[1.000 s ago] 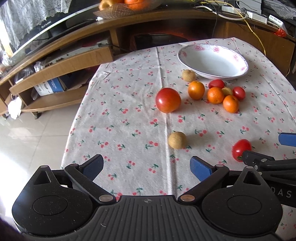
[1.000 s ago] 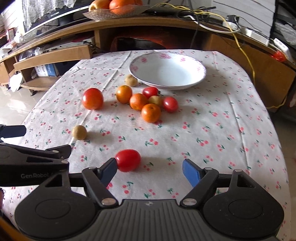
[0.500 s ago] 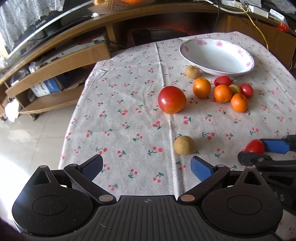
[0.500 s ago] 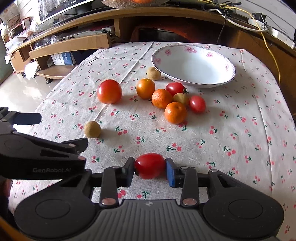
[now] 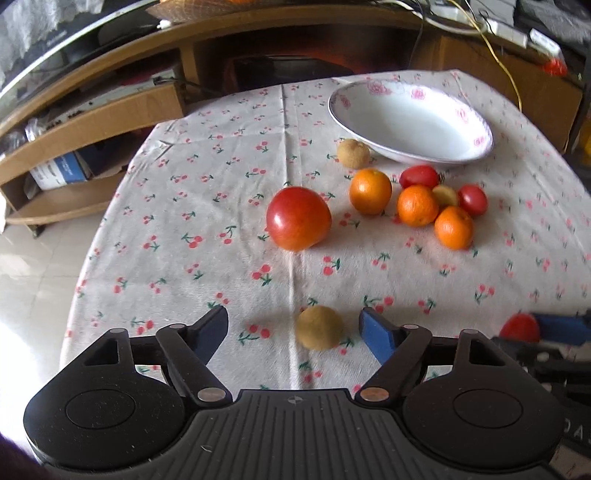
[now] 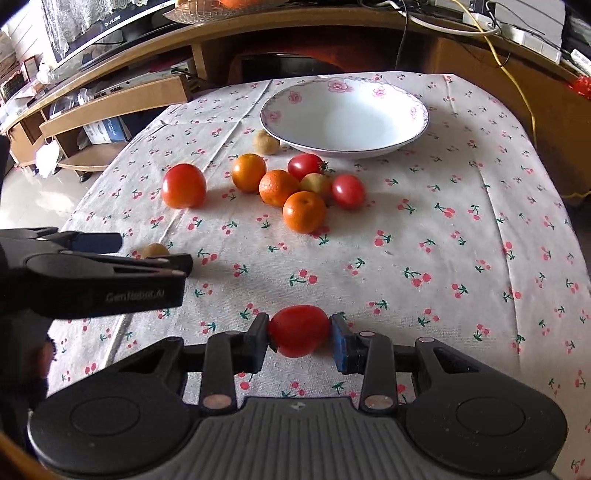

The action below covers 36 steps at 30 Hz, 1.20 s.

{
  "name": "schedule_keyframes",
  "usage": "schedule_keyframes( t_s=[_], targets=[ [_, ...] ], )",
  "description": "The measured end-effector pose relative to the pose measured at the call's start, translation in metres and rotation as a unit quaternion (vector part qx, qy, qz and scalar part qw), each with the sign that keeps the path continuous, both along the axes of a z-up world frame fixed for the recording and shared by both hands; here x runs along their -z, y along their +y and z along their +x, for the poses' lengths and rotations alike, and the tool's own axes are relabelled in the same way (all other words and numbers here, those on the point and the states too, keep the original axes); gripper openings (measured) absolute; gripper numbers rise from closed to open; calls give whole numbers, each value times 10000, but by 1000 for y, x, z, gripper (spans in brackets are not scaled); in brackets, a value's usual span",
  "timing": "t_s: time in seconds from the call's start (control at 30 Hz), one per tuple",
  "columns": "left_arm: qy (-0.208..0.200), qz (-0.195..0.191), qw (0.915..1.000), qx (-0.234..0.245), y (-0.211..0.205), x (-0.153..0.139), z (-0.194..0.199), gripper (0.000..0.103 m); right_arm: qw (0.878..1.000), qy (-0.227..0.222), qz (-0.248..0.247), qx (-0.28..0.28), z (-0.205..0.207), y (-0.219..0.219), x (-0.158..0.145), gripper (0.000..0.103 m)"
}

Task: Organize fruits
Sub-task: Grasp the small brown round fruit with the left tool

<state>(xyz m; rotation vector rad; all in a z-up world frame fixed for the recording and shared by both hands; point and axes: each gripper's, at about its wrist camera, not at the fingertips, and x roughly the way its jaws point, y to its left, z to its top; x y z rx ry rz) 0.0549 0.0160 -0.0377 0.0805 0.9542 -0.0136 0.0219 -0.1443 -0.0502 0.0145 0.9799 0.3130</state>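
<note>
Tomato, long axis crosswise, clamped in right hand-held gripper; left spread.

We are in a home, in what looks like a living room; a table wears a cherry-print cloth and carries a flowered white bowl among loose fruit; behind it runs a long curved wooden media unit with open shelves holding boxes and electronics; a television under a lace cover sits on top beside a fruit basket; cables and a power strip trail along it; the floor is pale glossy tile.
</note>
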Motion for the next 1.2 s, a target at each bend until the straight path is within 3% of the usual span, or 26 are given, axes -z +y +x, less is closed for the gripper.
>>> schedule_keyframes(
  t_s=[0.13, 0.3, 0.63, 0.73, 0.8, 0.93, 0.97, 1.2],
  targets=[
    [-60, -179, 9997, -136, 4, 3, -2, 86, 10000, 9, 39, -5, 0, -2, 0, 36],
    [21, -210, 9988, -445, 12, 8, -3, 103, 10000, -13, 10, -25, 0, -1, 1, 36],
    [-48, -224, 9987, -462, 14, 7, -13, 103, 10000, 8, 0, -27, -2, -3, 0, 36],
    [-150, -171, 9992, -316, 11, 3, -14, 87, 10000, 32, 33, -9, -2, -4, 0, 36],
    [-164, -226, 9995, -117, 7, 0, -15, 70, 10000, 45, 42, -1, -3, -5, -1, 36],
    [-187, -288, 9994, 93, 0, -3, -16, 51, 10000, 62, 55, 12, -2, -5, -1, 36],
    [-158, -356, 9991, 150, -1, -3, -15, 41, 10000, 64, 54, 13, -2, -5, -1, 36],
    [-88, -469, 9987, 190, 0, -6, -15, 33, 10000, -25, 59, 27, -2, -6, -6, 36]
  ],
)
